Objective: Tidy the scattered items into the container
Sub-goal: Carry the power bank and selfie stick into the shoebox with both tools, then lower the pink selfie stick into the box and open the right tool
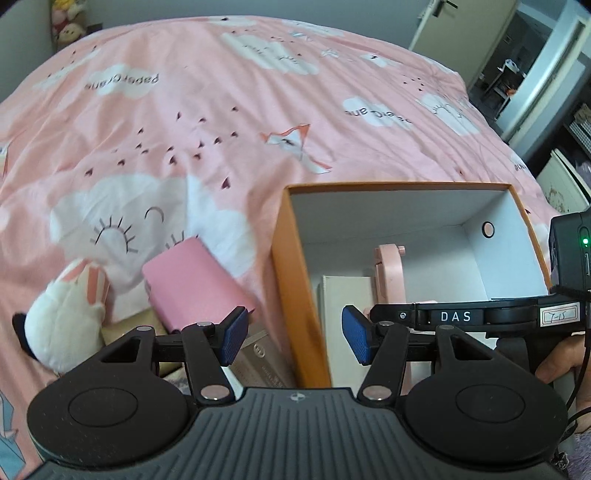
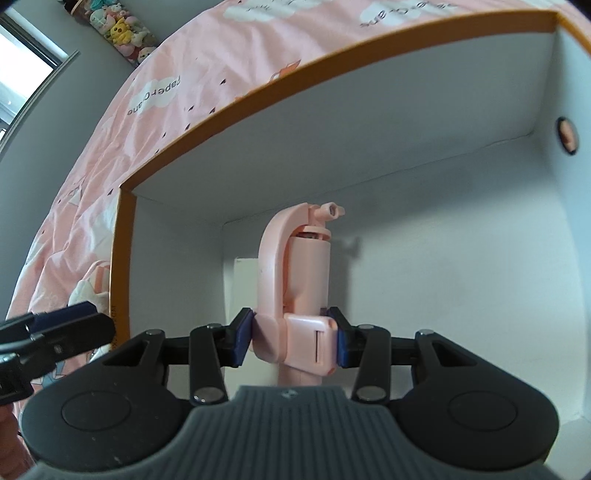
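Note:
An orange box with a white inside [image 1: 291,266] stands on the pink bed; it also shows in the right wrist view [image 2: 123,258]. My right gripper [image 2: 291,341] is shut on a pink selfie stick [image 2: 295,280] and holds it inside the box, above a flat white box [image 2: 242,288]. The stick [image 1: 389,273] and white box [image 1: 343,302] show in the left wrist view too. My left gripper [image 1: 295,332] is open and empty, straddling the box's left wall. A pink case [image 1: 192,282], a white plush toy [image 1: 66,310] and a silvery packet [image 1: 255,354] lie left of the box.
The bed has a pink cloud-print cover [image 1: 221,122]. Plush toys [image 1: 66,22] sit at its far corner. A doorway [image 1: 517,74] and shelves [image 1: 569,173] are to the right. The right gripper's body [image 1: 480,317] reaches in over the box's near right side.

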Tool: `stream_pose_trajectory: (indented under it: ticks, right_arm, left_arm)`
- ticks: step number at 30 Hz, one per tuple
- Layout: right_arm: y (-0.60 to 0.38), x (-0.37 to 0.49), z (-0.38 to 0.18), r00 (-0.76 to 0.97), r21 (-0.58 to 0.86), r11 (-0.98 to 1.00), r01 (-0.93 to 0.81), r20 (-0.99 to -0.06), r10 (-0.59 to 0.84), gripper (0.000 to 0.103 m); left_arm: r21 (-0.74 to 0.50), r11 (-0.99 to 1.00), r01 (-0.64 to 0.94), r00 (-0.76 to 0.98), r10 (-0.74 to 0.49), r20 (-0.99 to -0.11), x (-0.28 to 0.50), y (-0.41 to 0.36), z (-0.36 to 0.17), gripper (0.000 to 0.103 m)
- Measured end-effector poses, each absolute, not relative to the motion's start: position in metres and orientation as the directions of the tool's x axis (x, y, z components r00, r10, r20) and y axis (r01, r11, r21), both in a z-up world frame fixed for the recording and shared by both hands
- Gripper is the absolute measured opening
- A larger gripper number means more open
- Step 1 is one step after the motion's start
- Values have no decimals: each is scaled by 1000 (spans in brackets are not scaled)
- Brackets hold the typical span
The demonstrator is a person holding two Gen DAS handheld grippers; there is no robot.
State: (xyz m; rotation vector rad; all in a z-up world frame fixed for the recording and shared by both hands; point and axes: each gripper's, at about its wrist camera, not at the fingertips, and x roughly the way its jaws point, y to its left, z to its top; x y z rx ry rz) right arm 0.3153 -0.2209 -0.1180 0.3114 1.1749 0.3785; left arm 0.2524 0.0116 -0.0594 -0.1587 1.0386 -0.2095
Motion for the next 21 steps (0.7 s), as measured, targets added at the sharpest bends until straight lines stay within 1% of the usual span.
stream_pose_trajectory:
  ticks: [4, 11, 16, 21]
  right_arm:
    - [-211, 315, -120, 321, 436, 888, -145, -829, 459, 47]
    - [-211, 307, -109, 329, 423, 891, -163, -828, 453, 46]
    - [-198, 293, -91, 364, 405, 876, -261, -800, 478, 46]
    - [-179, 295, -96, 331, 452, 848, -275, -784, 525, 46]
  left_arm:
    - [-222, 971, 87, 490, -235, -839, 250, 15, -69, 66]
    - [-248, 965, 91, 499, -260, -827, 242, 18, -73, 66]
    - [-261, 961, 87, 516, -267, -814, 235, 21, -69, 66]
    - [-269, 961, 68, 531, -263, -806, 230, 28, -65, 66]
